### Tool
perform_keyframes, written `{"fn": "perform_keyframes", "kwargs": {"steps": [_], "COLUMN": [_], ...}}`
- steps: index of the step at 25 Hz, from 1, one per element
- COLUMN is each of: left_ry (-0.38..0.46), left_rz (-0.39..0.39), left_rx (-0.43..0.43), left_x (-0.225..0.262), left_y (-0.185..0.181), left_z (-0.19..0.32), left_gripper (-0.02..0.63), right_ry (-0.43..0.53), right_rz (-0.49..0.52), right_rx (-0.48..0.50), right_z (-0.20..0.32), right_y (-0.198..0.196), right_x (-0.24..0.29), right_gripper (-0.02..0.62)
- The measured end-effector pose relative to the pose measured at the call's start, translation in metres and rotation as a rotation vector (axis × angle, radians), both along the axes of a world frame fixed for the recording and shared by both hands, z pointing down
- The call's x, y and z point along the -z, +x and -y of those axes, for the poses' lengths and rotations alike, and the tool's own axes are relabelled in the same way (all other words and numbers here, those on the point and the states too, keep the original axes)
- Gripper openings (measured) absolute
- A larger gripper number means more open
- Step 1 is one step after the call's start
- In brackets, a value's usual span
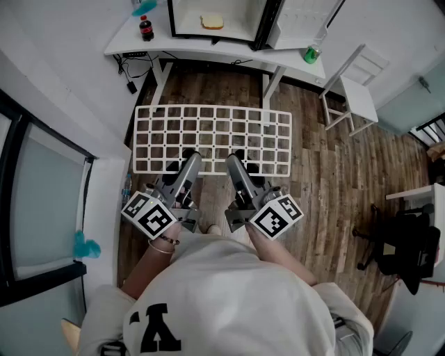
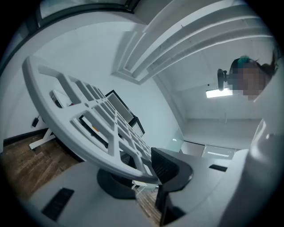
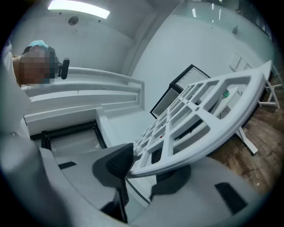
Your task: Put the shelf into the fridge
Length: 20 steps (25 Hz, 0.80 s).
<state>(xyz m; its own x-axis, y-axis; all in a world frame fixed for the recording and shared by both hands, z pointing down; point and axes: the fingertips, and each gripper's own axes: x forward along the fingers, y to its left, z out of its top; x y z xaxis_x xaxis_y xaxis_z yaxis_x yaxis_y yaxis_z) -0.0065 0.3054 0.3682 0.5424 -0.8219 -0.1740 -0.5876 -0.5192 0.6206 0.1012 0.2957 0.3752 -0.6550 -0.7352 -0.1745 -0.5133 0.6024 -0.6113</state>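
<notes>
A person holds a white grid shelf (image 1: 212, 132) level across the center of the frame. Its near edge is clamped by 2 tools, the left gripper (image 1: 186, 158) and the right gripper (image 1: 235, 161). The open fridge (image 1: 182, 17) sits on a table (image 1: 208, 50) at top center, apart from the shelf.

The shelf (image 1: 212, 139) hangs over the floor (image 1: 313, 174), in front of the worktop (image 1: 208, 50); the left gripper (image 1: 188, 156) and right gripper (image 1: 236, 158) sit side by side on its near edge; the fridge (image 1: 240, 17) stands on the worktop, between a bottle (image 1: 145, 28) on its left and a second bottle (image 1: 312, 53) on its right; a chair (image 1: 354, 90) stands right of the worktop.
</notes>
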Motion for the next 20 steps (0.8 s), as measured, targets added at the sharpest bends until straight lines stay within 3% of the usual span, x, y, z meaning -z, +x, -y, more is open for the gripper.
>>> {"fn": "perform_keyframes", "kwargs": {"steps": [20], "left_ry": [0.006], "left_rz": [0.007], "left_rx": [0.001], "left_x": [0.0029], "left_y": [0.0032], "left_z": [0.0009], "left_gripper": [0.092], "right_ry": [-0.014], "right_rz": [0.028], "right_rx": [-0.006], "right_z": [0.0012], "right_y": [0.0036], "right_x": [0.0], "right_gripper": [0.132]}}
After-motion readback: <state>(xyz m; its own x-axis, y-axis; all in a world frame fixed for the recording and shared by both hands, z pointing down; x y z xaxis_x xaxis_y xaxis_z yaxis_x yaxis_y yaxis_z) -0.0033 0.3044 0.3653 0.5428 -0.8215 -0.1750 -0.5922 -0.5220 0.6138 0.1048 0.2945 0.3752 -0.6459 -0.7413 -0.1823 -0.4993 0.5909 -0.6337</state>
